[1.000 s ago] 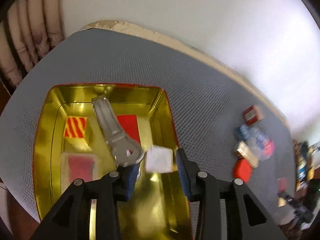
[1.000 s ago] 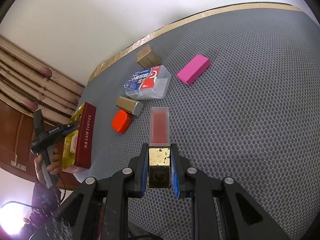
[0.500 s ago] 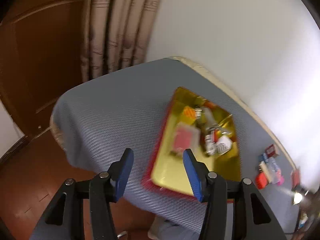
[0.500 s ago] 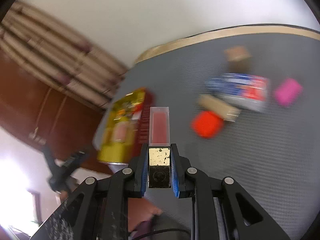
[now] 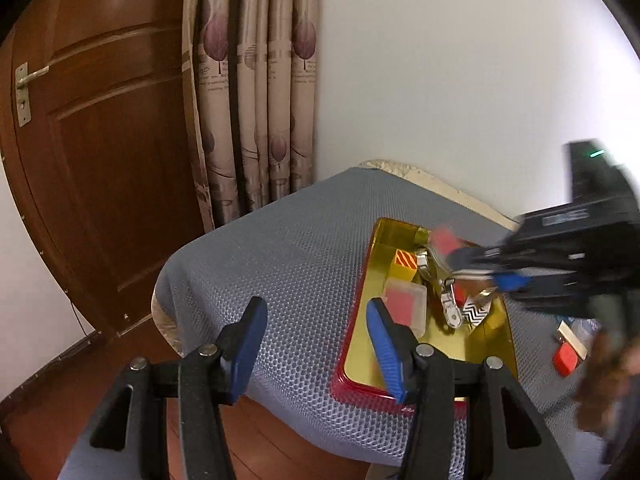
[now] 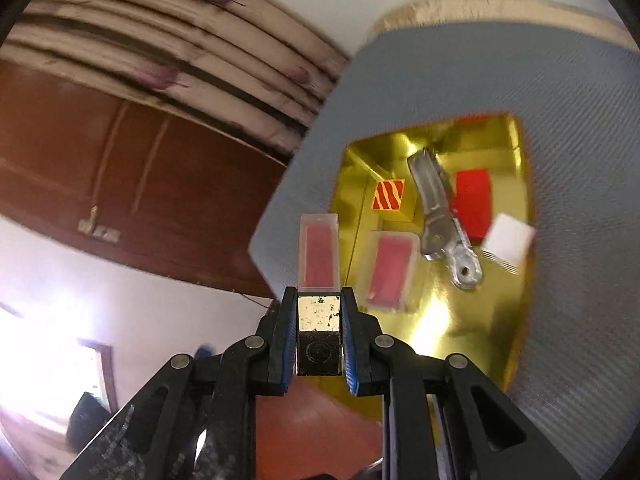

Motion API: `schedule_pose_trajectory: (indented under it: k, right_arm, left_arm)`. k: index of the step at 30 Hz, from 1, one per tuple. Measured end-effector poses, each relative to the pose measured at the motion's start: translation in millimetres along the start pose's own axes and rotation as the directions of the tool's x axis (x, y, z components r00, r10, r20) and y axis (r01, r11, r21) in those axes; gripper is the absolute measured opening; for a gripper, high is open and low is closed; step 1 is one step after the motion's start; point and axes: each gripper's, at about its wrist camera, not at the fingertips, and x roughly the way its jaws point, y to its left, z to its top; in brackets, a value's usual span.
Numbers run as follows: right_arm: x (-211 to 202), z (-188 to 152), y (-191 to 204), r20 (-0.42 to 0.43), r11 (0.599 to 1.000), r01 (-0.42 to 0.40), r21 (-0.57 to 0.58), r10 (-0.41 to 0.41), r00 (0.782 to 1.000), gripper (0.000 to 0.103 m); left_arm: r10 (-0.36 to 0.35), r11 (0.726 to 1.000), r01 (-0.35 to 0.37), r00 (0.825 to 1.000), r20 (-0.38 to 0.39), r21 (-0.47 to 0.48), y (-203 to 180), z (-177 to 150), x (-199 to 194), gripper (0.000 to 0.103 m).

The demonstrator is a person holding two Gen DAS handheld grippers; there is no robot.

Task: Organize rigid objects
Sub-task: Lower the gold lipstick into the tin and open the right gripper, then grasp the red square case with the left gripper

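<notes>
A gold tin tray with a red rim (image 5: 362,360) (image 6: 516,332) lies on the grey mesh table. In it are a metal nail clipper (image 5: 446,296) (image 6: 440,216), a clear case with a red insert (image 5: 404,304) (image 6: 390,272), a striped orange block (image 5: 405,260) (image 6: 388,195), a red block (image 6: 474,204) and a white block (image 6: 508,242). My right gripper (image 6: 319,316) is shut on a clear box with a red insert (image 6: 319,258), held above the tray's left edge. It shows blurred over the tray in the left wrist view (image 5: 496,276). My left gripper (image 5: 316,344) is open and empty, off the table's front corner.
A red block (image 5: 566,358) and a beige block (image 5: 572,338) lie on the table right of the tray. A brown door (image 5: 88,152) and a patterned curtain (image 5: 256,92) stand behind the table's left end. The table edge drops to a wood floor (image 5: 52,420).
My left gripper has let go of the nail clipper in the tray and pulled back off the table. My right gripper has swung left with the clear box to above the tray.
</notes>
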Motion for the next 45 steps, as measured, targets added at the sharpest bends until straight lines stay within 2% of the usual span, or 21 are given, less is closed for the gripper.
schedule_pose_trajectory:
  k: [8, 13, 18, 20, 21, 23, 25, 26, 28, 29, 32, 34, 35, 37, 38, 39, 40, 41, 42, 44, 45]
  right_arm:
    - [63, 24, -7, -0.025, 0.995, 0.055, 0.08, -0.053, 0.998, 0.019]
    - [65, 23, -10, -0.011, 0.994, 0.046, 0.098, -0.045, 0.999, 0.027]
    - [32, 14, 0, 0.073, 1.0, 0.017, 0.009, -0.018, 0.997, 0.027]
    - [0, -4, 1, 0.128, 0.998, 0.006, -0.06, 0.001, 0.992, 0.033]
    - [-15, -15, -1, 0.157, 0.996, 0.01, -0.088, 0.004, 0.988, 0.041]
    - [-50, -45, -12, 0.233, 0.988, 0.077, -0.137, -0.044, 0.971, 0.05]
    - [-85, -78, -33, 0.319, 0.966, 0.21, -0.154, -0.152, 0.935, 0.056]
    - [-106, -97, -51, 0.359, 0.943, 0.301, -0.142, -0.234, 0.903, 0.056]
    - [-140, -123, -85, 0.4, 0.885, 0.455, -0.096, -0.384, 0.832, 0.056]
    - [-160, -137, -109, 0.404, 0.846, 0.531, -0.055, -0.468, 0.786, 0.056]
    - [-214, -169, -167, 0.39, 0.736, 0.671, 0.093, -0.647, 0.655, 0.056]
    - [-243, -186, -202, 0.364, 0.642, 0.749, 0.164, -0.745, 0.559, 0.057]
    - [-255, -193, -217, 0.35, 0.591, 0.784, 0.191, -0.787, 0.508, 0.058]
    - [-277, -205, -249, 0.324, 0.524, 0.821, 0.225, -0.835, 0.444, 0.068]
    - [-284, -209, -259, 0.315, 0.506, 0.829, 0.237, -0.847, 0.427, 0.069]
    - [-290, -212, -269, 0.311, 0.499, 0.83, 0.25, -0.853, 0.419, 0.076]
    - [-297, -216, -277, 0.33, 0.523, 0.809, 0.267, -0.839, 0.433, 0.082]
    - [-303, -221, -285, 0.34, 0.549, 0.781, 0.298, -0.825, 0.451, 0.083]
    - [-306, -223, -289, 0.347, 0.567, 0.761, 0.315, -0.815, 0.464, 0.084]
    - [-308, -223, -290, 0.355, 0.578, 0.757, 0.305, -0.806, 0.473, 0.088]
    - [-308, -223, -291, 0.354, 0.582, 0.757, 0.297, -0.803, 0.479, 0.09]
  left_arm:
    - [-0.015, 1.0, 0.014, 0.998, -0.055, -0.026, 7, 3, 17, 0.053]
    - [-0.013, 1.0, 0.012, 0.999, -0.051, -0.028, 8, 3, 17, 0.053]
    - [-0.006, 1.0, 0.005, 0.999, -0.04, -0.02, 6, 1, 13, 0.053]
    - [0.001, 1.0, -0.001, 0.999, -0.032, -0.009, 3, 0, 11, 0.053]
    - [0.0, 1.0, 0.0, 1.0, -0.03, -0.002, 1, 0, 10, 0.053]
    - [-0.004, 1.0, 0.004, 1.0, -0.03, 0.023, -4, -1, 9, 0.053]
    - [-0.003, 0.998, 0.004, 0.999, -0.033, 0.059, -12, -4, 8, 0.053]
    - [-0.006, 0.997, 0.008, 0.999, -0.035, 0.076, -16, -5, 7, 0.053]
    - [-0.031, 0.993, 0.035, 0.999, -0.037, 0.114, -26, -8, 4, 0.053]
    - [-0.042, 0.99, 0.047, 0.998, -0.036, 0.13, -30, -10, 2, 0.053]
    - [-0.123, 0.97, 0.133, 0.991, -0.062, 0.202, -53, -18, -3, 0.053]
    - [-0.213, 0.941, 0.235, 0.97, -0.115, 0.243, -73, -26, -8, 0.053]
    - [-0.256, 0.917, 0.289, 0.955, -0.149, 0.276, -88, -29, -10, 0.053]
    - [-0.351, 0.828, 0.412, 0.91, -0.221, 0.381, -126, -39, -19, 0.056]
    - [-0.387, 0.791, 0.458, 0.888, -0.247, 0.405, -140, -42, -22, 0.056]
    - [-0.429, 0.748, 0.512, 0.858, -0.281, 0.423, -156, -46, -24, 0.057]
    - [-0.474, 0.692, 0.575, 0.818, -0.327, 0.436, -175, -49, -24, 0.057]
    - [-0.503, 0.646, 0.618, 0.786, -0.359, 0.449, -193, -51, -24, 0.057]
    - [-0.513, 0.618, 0.634, 0.773, -0.373, 0.464, -208, -52, -22, 0.057]
    - [-0.519, 0.546, 0.665, 0.746, -0.418, 0.509, -247, -54, -12, 0.057]
    - [-0.509, 0.528, 0.665, 0.746, -0.429, 0.528, -260, -54, -6, 0.057]
